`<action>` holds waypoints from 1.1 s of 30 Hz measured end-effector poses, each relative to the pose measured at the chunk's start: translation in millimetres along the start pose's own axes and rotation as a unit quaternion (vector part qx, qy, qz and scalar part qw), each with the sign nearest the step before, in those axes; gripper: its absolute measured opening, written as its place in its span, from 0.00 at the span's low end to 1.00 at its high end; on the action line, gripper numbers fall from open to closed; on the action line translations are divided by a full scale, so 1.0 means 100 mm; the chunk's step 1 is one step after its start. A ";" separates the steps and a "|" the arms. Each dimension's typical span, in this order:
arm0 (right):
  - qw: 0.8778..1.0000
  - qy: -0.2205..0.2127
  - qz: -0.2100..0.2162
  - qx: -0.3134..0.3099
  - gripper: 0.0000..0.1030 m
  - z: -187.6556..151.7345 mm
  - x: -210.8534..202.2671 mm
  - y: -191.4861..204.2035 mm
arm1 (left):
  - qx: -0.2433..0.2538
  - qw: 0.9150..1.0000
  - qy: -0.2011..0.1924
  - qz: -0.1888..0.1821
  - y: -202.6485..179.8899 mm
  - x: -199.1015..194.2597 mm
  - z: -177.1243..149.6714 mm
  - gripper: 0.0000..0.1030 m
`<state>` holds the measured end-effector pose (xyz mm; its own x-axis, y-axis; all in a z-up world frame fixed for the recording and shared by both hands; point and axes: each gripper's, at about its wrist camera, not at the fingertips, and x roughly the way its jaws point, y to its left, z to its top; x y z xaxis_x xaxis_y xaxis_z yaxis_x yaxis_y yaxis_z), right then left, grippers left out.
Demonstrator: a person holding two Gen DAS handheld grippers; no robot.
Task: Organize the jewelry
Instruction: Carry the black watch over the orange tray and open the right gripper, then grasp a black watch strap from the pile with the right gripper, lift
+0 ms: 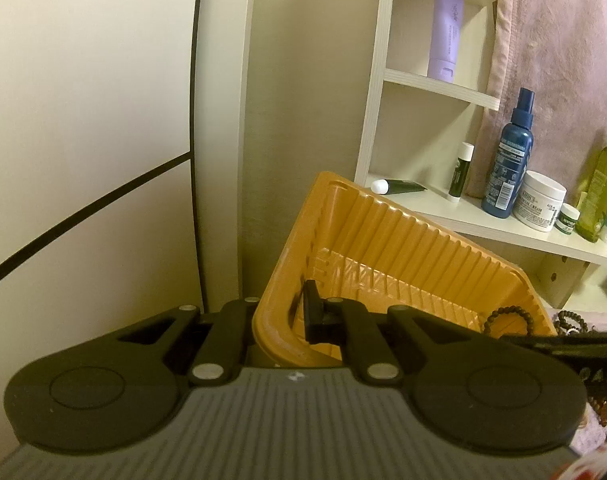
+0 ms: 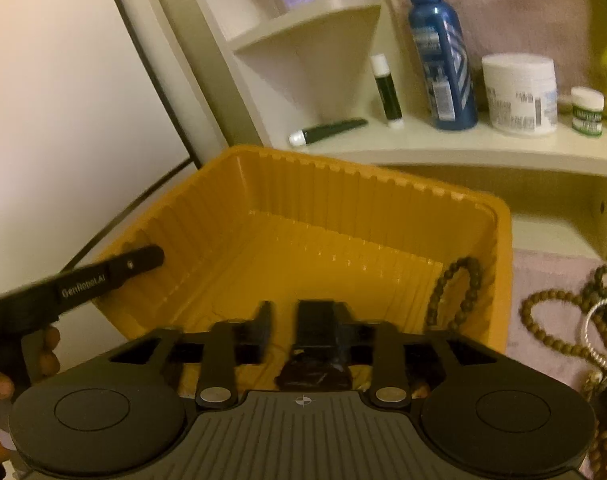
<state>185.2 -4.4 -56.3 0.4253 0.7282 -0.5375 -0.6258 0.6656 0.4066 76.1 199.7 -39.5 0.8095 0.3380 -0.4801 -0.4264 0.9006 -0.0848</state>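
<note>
An orange ribbed plastic tray [image 1: 387, 240] is tilted up in the left wrist view. My left gripper [image 1: 279, 312] is shut on its near-left rim, one finger inside, one outside. In the right wrist view the tray [image 2: 343, 208] lies below me, and the left gripper's finger [image 2: 139, 260] shows on its left wall. A dark bead bracelet [image 2: 455, 288] leans on the tray's right inner wall; it also shows in the left wrist view [image 1: 507, 316]. My right gripper [image 2: 283, 328] hangs over the tray's near edge, jaws slightly apart, with dark beads [image 2: 311, 372] below them.
More bead strands [image 2: 551, 320] and a silver bangle [image 2: 599, 336] lie on a pink cloth right of the tray. A white shelf [image 2: 443, 144] behind holds a blue spray bottle [image 2: 443, 60], white jar [image 2: 519, 96], lip balm [image 2: 387, 92], and tubes. A wall stands at left.
</note>
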 end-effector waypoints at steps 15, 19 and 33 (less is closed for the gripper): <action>0.996 -0.084 -0.018 0.011 0.52 0.03 -0.74 -0.13 | -0.002 1.000 0.001 0.000 0.01 0.01 0.00 0.08; 0.995 -0.081 -0.048 0.021 0.52 -0.13 -1.04 -0.33 | 0.001 1.000 0.000 0.000 0.01 0.01 0.00 0.08; 0.992 -0.003 -0.123 0.018 0.29 -0.55 -1.24 -0.78 | 0.003 1.000 -0.001 0.001 0.00 0.01 -0.01 0.08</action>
<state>145.7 -155.5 -62.2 0.5658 0.5435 -0.6201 -0.4785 0.8289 0.2899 76.2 199.6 -40.5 0.8097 0.3399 -0.4783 -0.4247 0.9020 -0.0780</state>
